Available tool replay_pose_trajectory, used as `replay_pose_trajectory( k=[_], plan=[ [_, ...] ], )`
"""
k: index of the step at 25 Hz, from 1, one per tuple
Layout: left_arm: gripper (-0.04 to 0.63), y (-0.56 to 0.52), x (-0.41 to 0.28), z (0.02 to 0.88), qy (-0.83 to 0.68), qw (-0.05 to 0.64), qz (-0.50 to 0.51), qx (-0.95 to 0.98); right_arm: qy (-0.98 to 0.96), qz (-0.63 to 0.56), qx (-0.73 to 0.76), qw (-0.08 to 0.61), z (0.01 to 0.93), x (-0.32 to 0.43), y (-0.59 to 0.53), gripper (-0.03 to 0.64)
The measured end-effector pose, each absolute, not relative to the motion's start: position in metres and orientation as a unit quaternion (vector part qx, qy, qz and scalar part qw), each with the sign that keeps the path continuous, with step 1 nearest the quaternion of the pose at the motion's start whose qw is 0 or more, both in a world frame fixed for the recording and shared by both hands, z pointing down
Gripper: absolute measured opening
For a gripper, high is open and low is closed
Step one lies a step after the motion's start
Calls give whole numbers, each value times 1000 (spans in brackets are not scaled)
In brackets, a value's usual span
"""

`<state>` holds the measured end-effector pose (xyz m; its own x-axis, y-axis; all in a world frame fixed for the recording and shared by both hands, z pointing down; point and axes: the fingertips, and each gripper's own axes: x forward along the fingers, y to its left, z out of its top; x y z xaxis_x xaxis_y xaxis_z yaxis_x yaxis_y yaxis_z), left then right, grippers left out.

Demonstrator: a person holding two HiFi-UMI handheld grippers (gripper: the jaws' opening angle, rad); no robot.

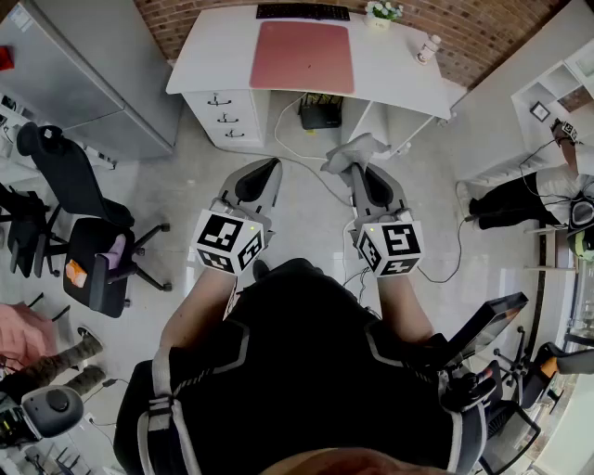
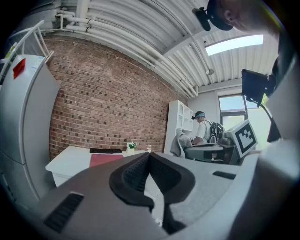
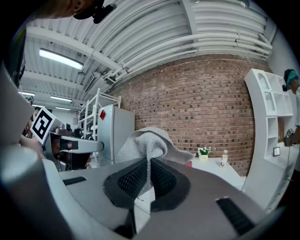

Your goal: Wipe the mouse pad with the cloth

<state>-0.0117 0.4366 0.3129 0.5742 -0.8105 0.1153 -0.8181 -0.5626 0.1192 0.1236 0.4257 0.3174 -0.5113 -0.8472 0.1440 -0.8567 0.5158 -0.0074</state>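
A pink-red mouse pad (image 1: 303, 56) lies flat on the white desk (image 1: 213, 51) ahead of me, also visible as a red strip (image 2: 105, 159) in the left gripper view. My right gripper (image 1: 355, 170) is shut on a grey cloth (image 1: 355, 152), which bunches up above the jaws (image 3: 149, 143) in the right gripper view. My left gripper (image 1: 261, 176) is shut with nothing in it; its pads (image 2: 140, 171) meet. Both grippers hang over the floor, well short of the desk.
A black keyboard (image 1: 303, 12), a small potted plant (image 1: 382, 11) and a small bottle (image 1: 428, 48) stand on the desk. A router and cables (image 1: 320, 113) lie under it. Black office chairs (image 1: 88, 237) stand left; a person (image 1: 524, 195) is at the right, by white shelves (image 1: 548, 93).
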Motion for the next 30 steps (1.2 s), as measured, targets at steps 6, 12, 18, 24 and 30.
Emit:
replay_pose_trajectory(
  k=[6,12,18,24,30],
  plan=[
    [3,437,-17,314,-459,89,19,884,-866,33,494,62,314,119,427,28],
    [3,440,-27,317,-460,97,21,882,-863,36,500,63,314,114,428,28],
    [3,441,-36,312,-477,74,22,875,-859,61,508,35,310,108,428,28],
    [3,438,-58,312,-484,70,19,872,-860,55,507,37,308,86,428,29],
    [3,440,-87,321,-475,76,18,876,-852,77,516,35,309,58,424,29]
  ],
)
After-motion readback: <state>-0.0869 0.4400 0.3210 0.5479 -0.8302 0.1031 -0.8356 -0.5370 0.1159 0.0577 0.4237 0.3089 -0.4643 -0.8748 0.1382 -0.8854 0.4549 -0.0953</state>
